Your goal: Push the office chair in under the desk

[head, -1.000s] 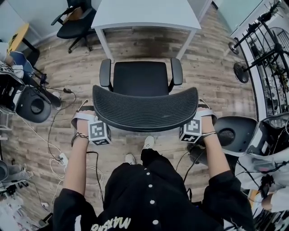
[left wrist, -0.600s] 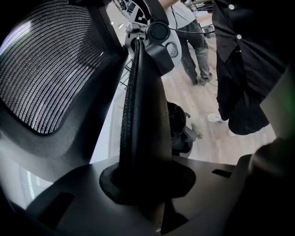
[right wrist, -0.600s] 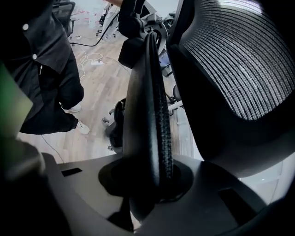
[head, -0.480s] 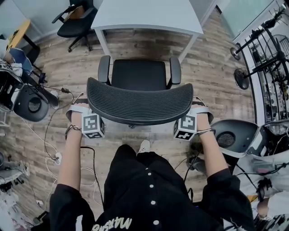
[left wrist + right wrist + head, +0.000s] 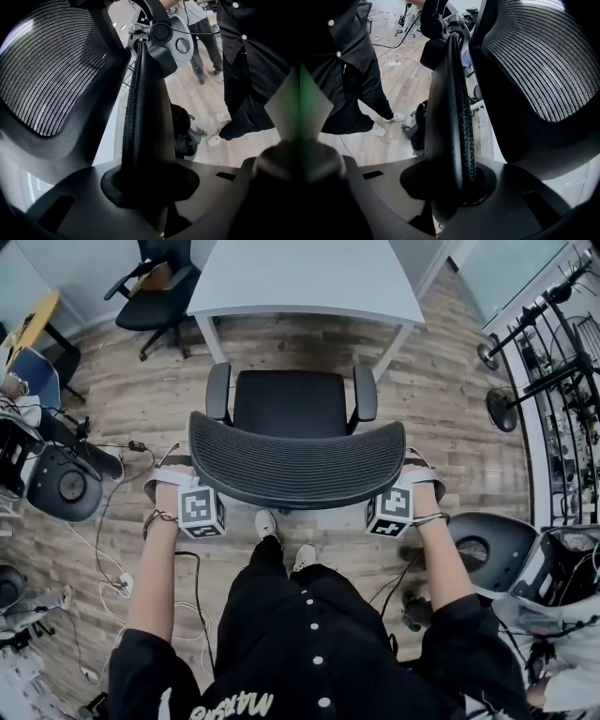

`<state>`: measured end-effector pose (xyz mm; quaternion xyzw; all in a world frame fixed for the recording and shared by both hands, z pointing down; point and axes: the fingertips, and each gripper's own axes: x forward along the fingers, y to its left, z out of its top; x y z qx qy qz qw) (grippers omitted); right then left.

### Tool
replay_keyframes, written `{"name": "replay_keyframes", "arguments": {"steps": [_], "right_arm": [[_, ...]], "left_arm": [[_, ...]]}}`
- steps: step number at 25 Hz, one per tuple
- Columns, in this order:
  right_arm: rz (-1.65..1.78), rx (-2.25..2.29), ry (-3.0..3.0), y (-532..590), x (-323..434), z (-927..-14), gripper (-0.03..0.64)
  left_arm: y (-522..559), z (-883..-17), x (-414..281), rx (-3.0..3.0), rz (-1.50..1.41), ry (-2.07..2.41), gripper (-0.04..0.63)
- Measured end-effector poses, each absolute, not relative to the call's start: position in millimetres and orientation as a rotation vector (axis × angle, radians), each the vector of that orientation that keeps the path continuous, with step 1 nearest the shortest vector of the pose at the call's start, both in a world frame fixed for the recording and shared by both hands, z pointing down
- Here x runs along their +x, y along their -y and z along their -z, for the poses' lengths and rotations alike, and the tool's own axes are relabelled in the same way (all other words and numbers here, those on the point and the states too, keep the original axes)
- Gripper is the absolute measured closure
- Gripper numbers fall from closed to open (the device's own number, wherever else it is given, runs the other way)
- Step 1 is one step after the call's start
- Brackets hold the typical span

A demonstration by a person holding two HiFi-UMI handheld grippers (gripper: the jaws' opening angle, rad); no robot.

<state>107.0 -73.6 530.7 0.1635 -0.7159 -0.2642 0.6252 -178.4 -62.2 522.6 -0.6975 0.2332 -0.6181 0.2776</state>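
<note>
Standing behind office chair (image 5: 291, 404), facing white desk (image 5: 309, 273). Holding left tool (image 5: 143, 51) closed tight, nothing in it, flank against left end of mesh backrest (image 5: 295, 465). Same with right tool (image 5: 457, 44) at right end: closed, empty. Seeing chair on wood floor (image 5: 450, 399) just short of desk, seat not under it.

In the head view the chair (image 5: 291, 404) stands at centre, just below the desk (image 5: 309, 277) at top centre. A second chair (image 5: 155, 287) sits at upper left.
</note>
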Motion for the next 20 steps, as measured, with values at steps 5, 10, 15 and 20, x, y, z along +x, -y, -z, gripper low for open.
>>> {"name": "replay_keyframes", "arguments": {"steps": [5, 10, 15, 20], "right_arm": [[0.605, 0.382, 1.639, 86, 103, -531, 0.523], [0.593, 0.387, 1.637, 111, 103, -534, 0.523], [0.598, 0.405, 1.634, 122, 99, -532, 0.523], [0.600, 0.417, 1.631, 142, 97, -535, 0.523]], "left_arm": [[78, -523, -183, -1.871, 1.652, -0.619, 0.491], [107, -526, -182, -1.876, 1.645, -0.603, 0.491], [120, -526, -186, -1.877, 1.647, -0.596, 0.492], [142, -529, -188, -1.881, 1.640, -0.586, 0.492]]}}
